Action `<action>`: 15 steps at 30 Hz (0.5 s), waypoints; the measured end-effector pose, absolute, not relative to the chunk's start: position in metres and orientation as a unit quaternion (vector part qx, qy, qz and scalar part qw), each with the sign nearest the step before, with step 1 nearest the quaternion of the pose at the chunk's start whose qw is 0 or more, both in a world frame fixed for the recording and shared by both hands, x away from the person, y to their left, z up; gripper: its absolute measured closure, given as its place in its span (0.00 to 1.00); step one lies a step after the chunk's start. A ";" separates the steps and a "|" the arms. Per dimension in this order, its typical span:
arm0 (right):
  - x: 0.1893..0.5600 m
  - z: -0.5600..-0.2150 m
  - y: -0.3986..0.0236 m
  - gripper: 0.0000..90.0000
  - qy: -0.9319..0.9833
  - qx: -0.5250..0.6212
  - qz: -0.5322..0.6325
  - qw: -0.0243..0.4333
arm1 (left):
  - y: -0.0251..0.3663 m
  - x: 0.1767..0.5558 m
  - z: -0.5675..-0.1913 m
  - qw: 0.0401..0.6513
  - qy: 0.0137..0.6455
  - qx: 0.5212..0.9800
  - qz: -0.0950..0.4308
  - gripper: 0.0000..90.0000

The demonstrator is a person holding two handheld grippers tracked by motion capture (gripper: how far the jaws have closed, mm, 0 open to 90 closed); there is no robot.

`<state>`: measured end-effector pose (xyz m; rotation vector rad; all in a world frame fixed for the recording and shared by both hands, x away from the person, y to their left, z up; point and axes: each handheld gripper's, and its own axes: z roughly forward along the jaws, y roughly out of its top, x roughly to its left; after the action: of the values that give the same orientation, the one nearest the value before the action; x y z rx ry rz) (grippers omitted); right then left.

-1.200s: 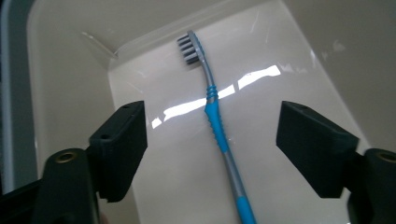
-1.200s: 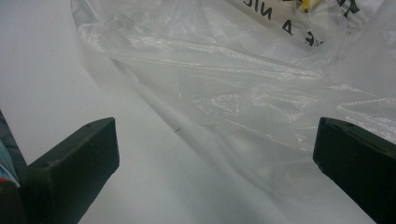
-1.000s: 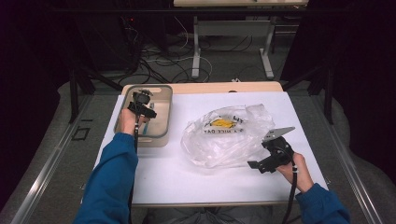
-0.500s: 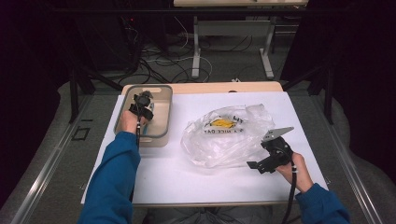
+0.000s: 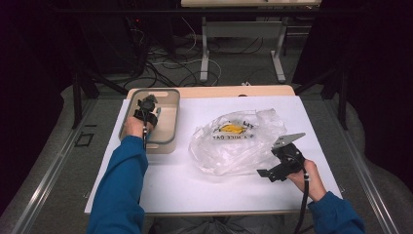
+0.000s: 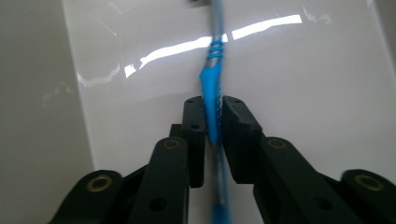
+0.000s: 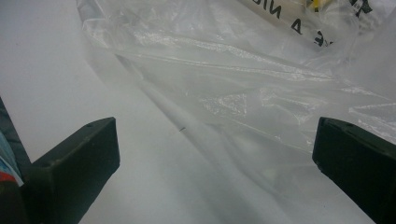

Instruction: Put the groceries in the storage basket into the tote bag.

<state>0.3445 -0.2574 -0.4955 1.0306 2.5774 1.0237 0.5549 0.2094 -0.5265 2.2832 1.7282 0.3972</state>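
My left gripper (image 5: 146, 105) reaches into a grey bin (image 5: 168, 141) at the table's back left. In the left gripper view its jaws (image 6: 212, 105) have just been closing and now pinch a slim blue stick (image 6: 211, 84) with a ribbed grey end. The stick lies on the bin's glossy white floor. My right gripper (image 5: 272, 156) sits at the right edge of a crumpled clear plastic bag (image 5: 238, 141) with yellow and black print. Its jaws (image 7: 215, 149) stand wide open, with the bag's (image 7: 243, 60) edge lying between them, untouched by the pads.
A white sheet (image 5: 204, 185) covers the table, with bare room in front of the bag and between the two hands. The wooden table edge (image 5: 234, 91) runs along the back. Cables and desk legs lie on the floor beyond.
In the high view the left hand stays in the bin at nearly the same spot. The right hand and the bag have not moved.
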 end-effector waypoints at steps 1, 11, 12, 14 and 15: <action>0.344 -0.495 -0.258 0.00 0.869 0.343 0.344 0.090 | 0.209 0.555 -0.527 0.124 0.596 0.781 0.138 0.90; 0.345 -0.496 -0.259 0.01 0.872 0.337 0.344 0.090 | 0.207 0.556 -0.523 0.122 0.588 0.788 0.135 0.92; 0.345 -0.495 -0.259 0.01 0.870 0.342 0.343 0.089 | 0.206 0.555 -0.521 0.124 0.586 0.788 0.140 0.92; 0.345 -0.495 -0.259 0.01 0.871 0.346 0.337 0.088 | 0.207 0.554 -0.518 0.134 0.586 0.787 0.139 0.92; 0.345 -0.496 -0.258 0.01 0.868 0.344 0.345 0.094 | 0.208 0.554 -0.517 0.136 0.584 0.788 0.139 0.92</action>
<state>0.3450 -0.2581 -0.4960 1.0213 2.5748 1.0218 0.5541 0.2080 -0.5172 2.2819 1.6906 0.4019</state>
